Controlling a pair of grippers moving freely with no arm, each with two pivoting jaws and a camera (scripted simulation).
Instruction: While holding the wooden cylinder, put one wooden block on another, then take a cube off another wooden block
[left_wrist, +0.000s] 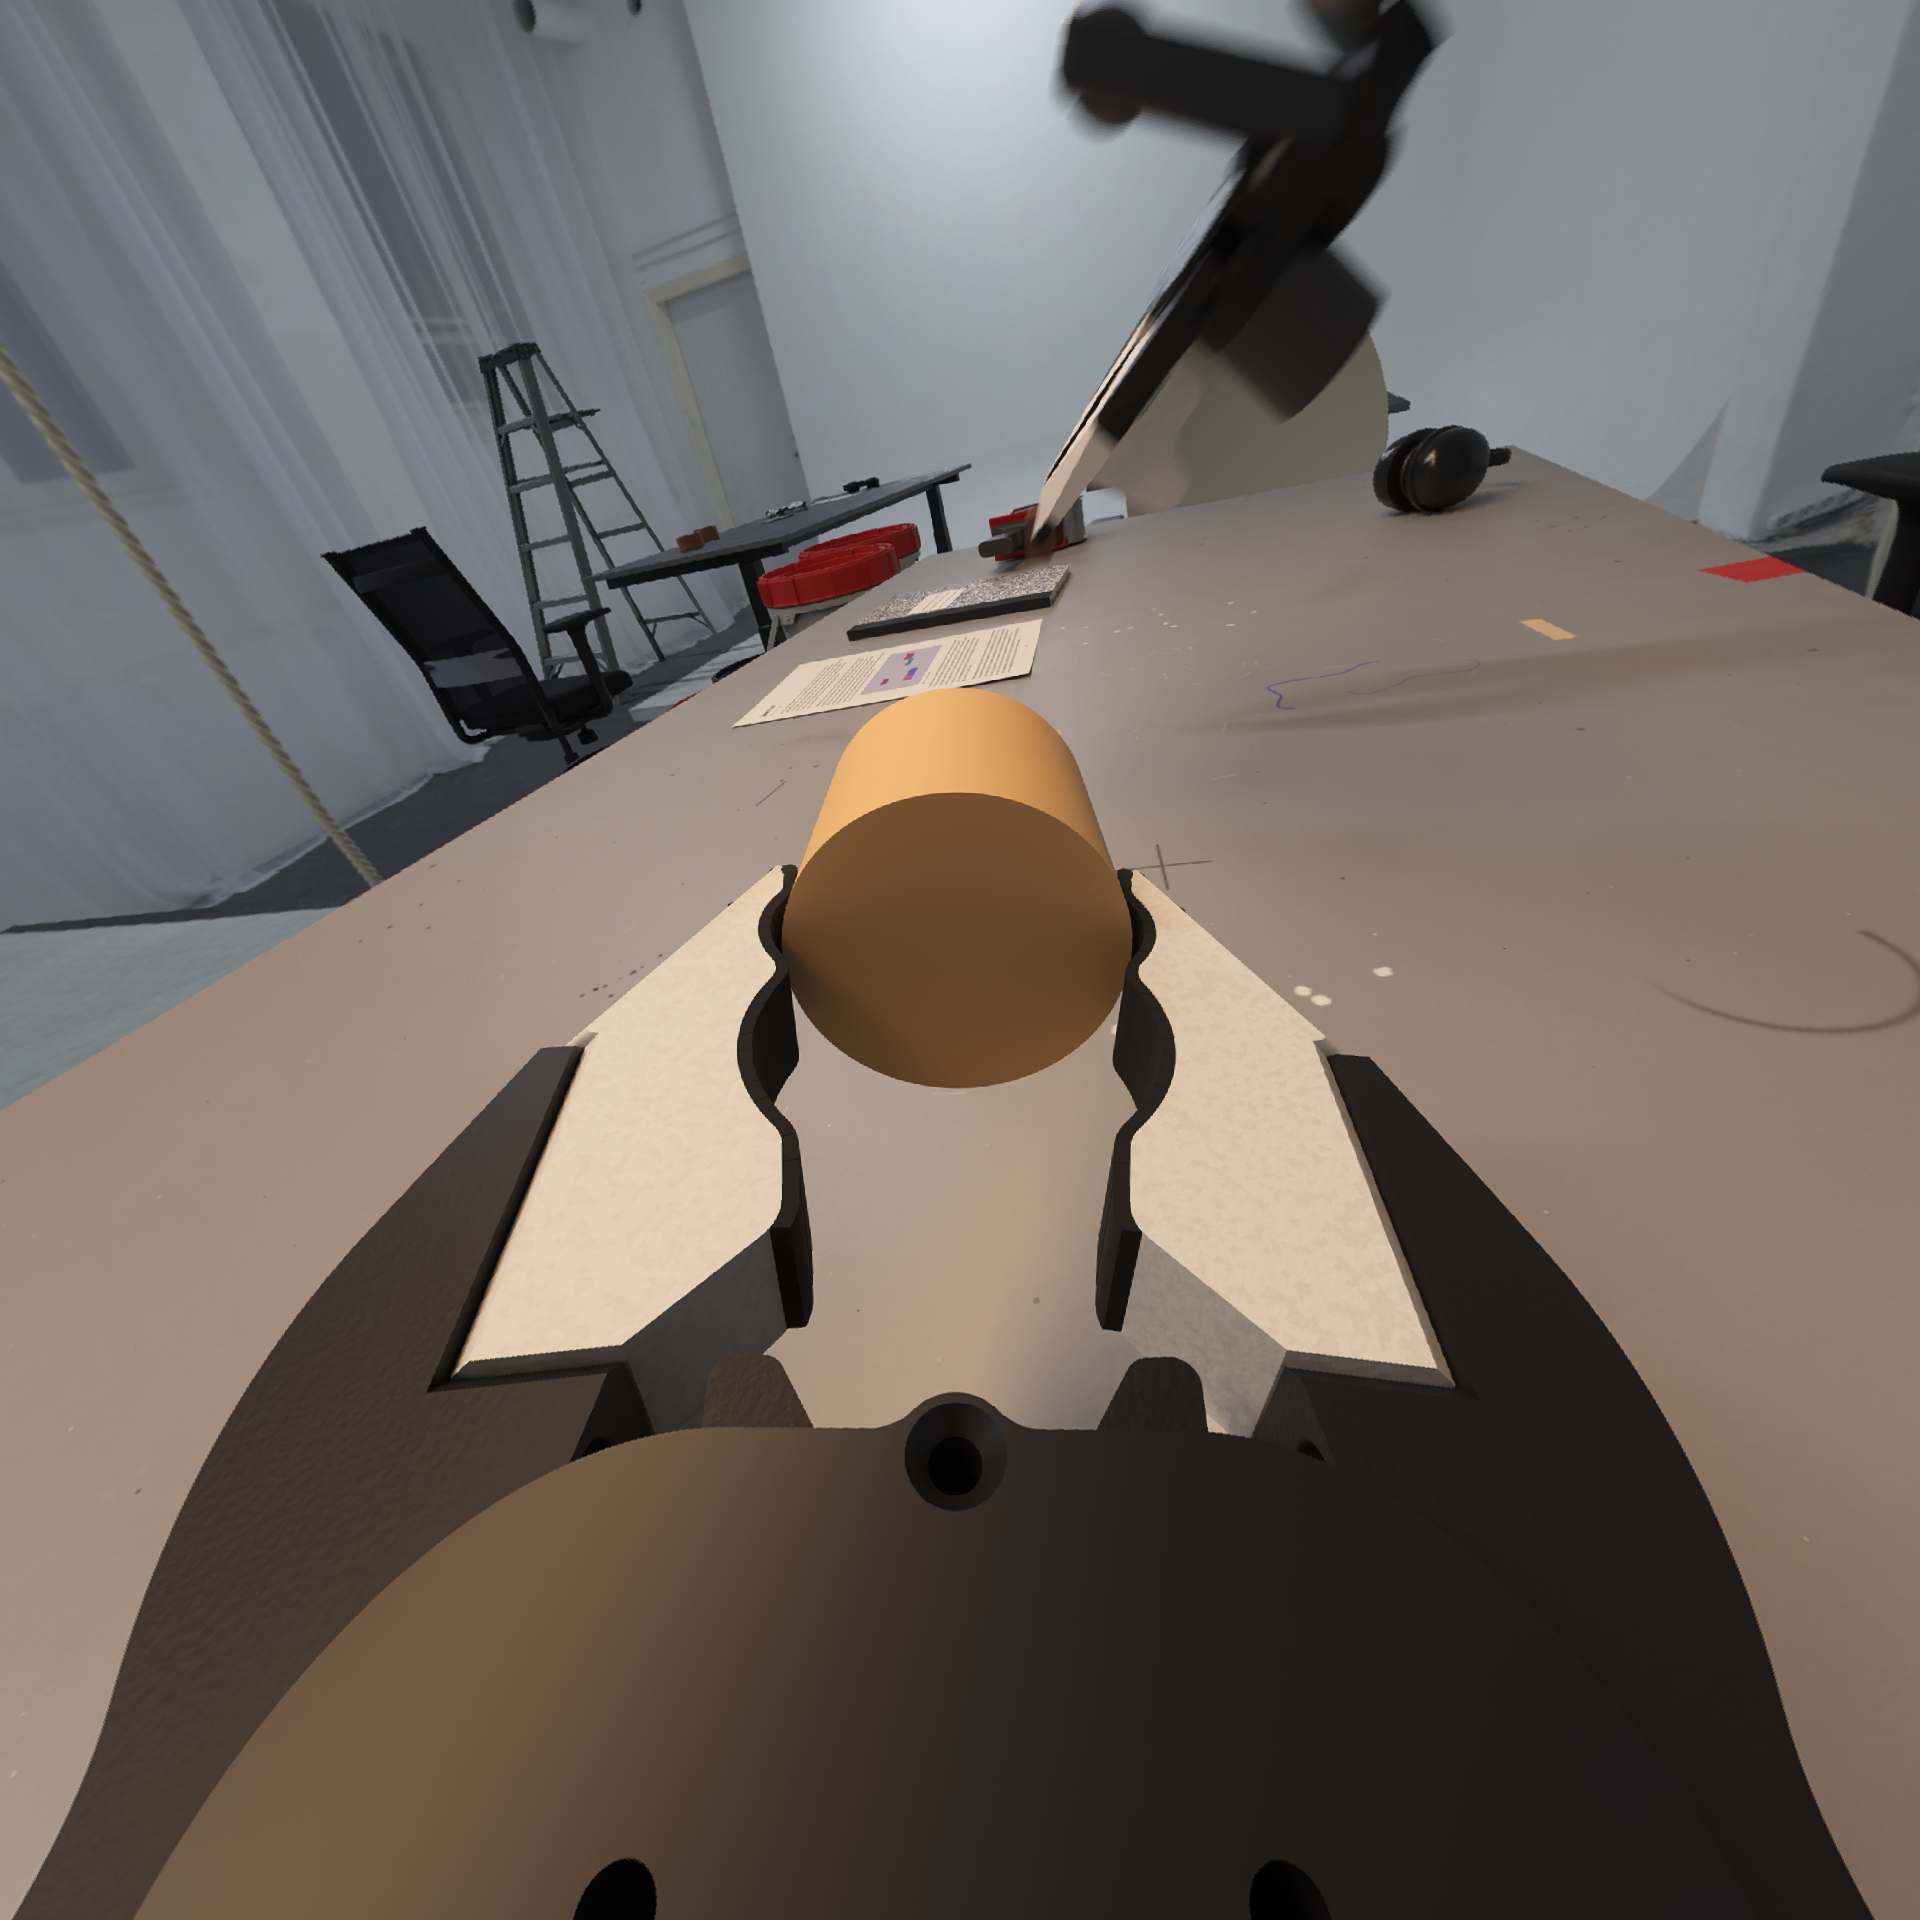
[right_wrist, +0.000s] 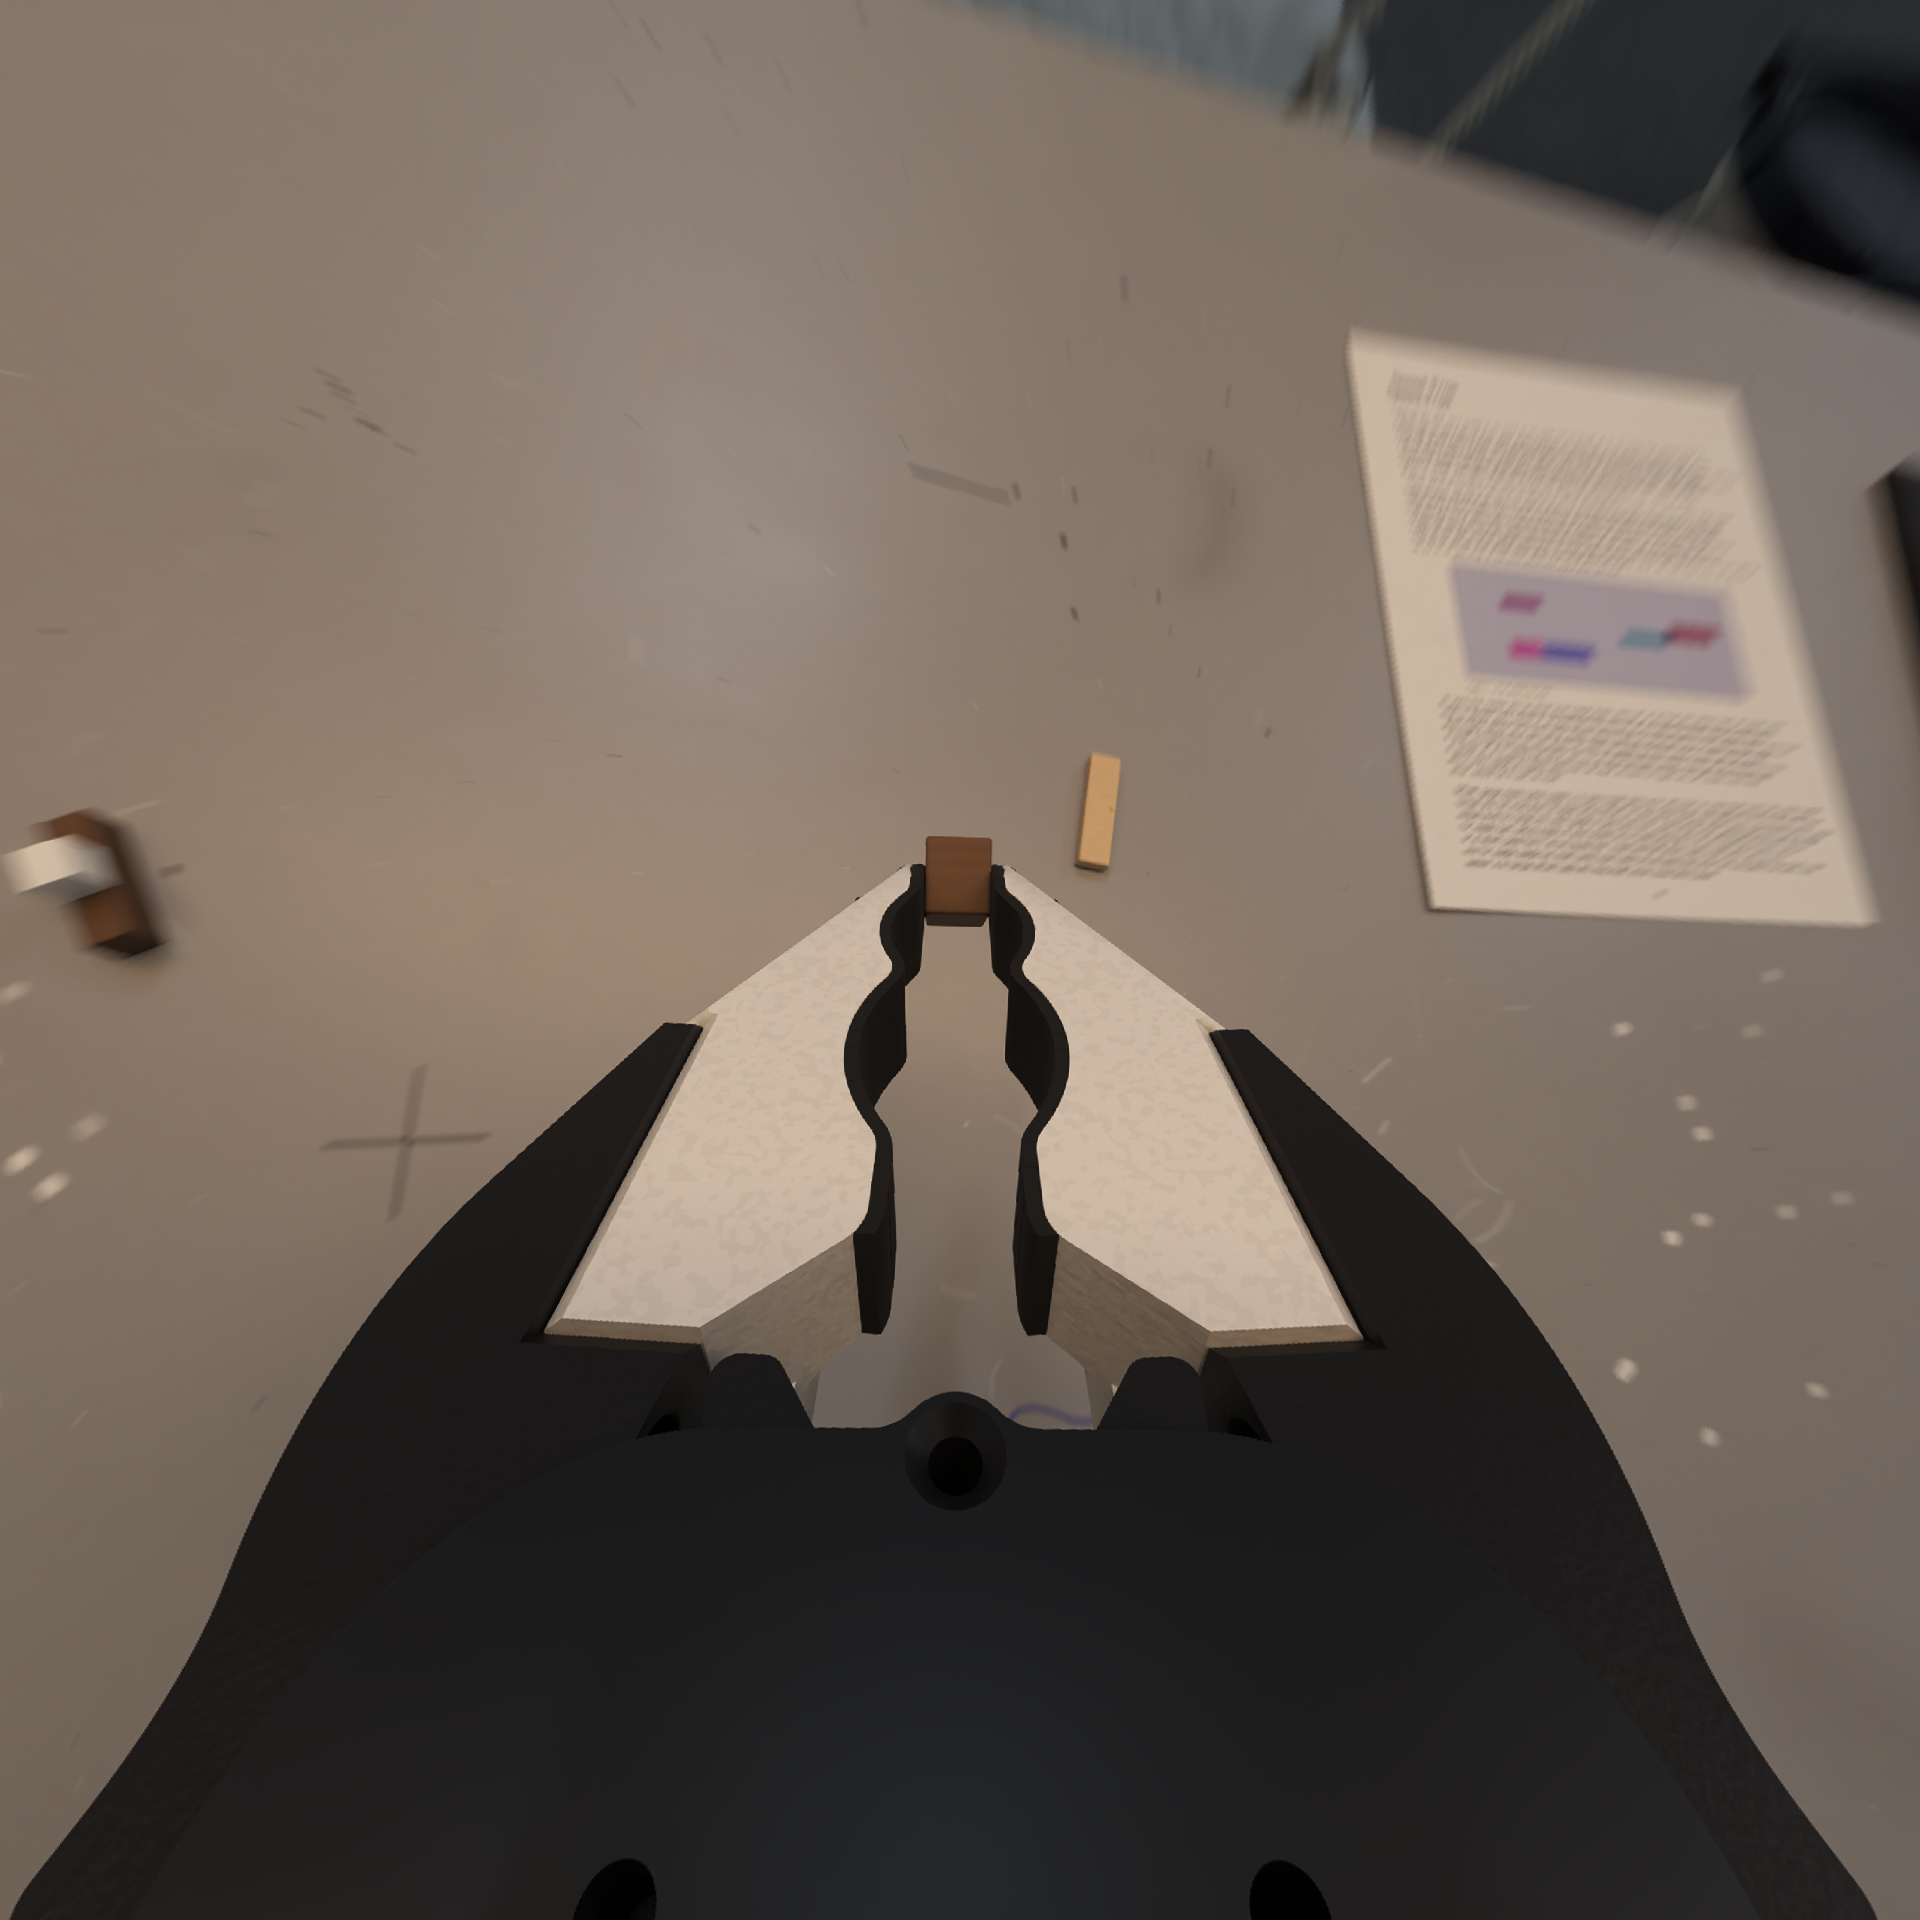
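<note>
**K:** Left wrist view: the smooth tan wooden cylinder (left_wrist: 956, 894) is pinched between the fingertips of the left tongs (left_wrist: 956, 935), flat end toward the camera, held above the grey-brown counter (left_wrist: 1455, 810).

**R:** And the right?

**K:** The right tongs (right_wrist: 958, 883) are clamped on a small dark-brown wooden cube (right_wrist: 957, 879) at the very tips, looking down at the counter (right_wrist: 623, 520). Whether the cube touches the counter, can't tell.

**R:** Blocks?

**K:** A pale flat rectangular wooden block (right_wrist: 1099, 810) lies on the counter just right of the cube, apart from it. At far left a dark-brown wooden block (right_wrist: 109, 888) sits with a white piece (right_wrist: 47, 864) on it, blurred, so its shape is unclear.

**R:** Anything else around?

**K:** A white printed paper sheet (right_wrist: 1600, 634) with a coloured figure lies to the right of the pale block. From the left wrist, that sheet (left_wrist: 894, 670) lies beyond the cylinder, with a speckled grey flat pad (left_wrist: 966, 603) past it. The right tongs (left_wrist: 1049, 509) show up there too, blurred, tips down near the counter's far edge. Black headphones (left_wrist: 1439, 468) sit at the far right of the counter. Off the counter: a black office chair (left_wrist: 488, 665) and a grey stepladder (left_wrist: 571, 499).
</note>
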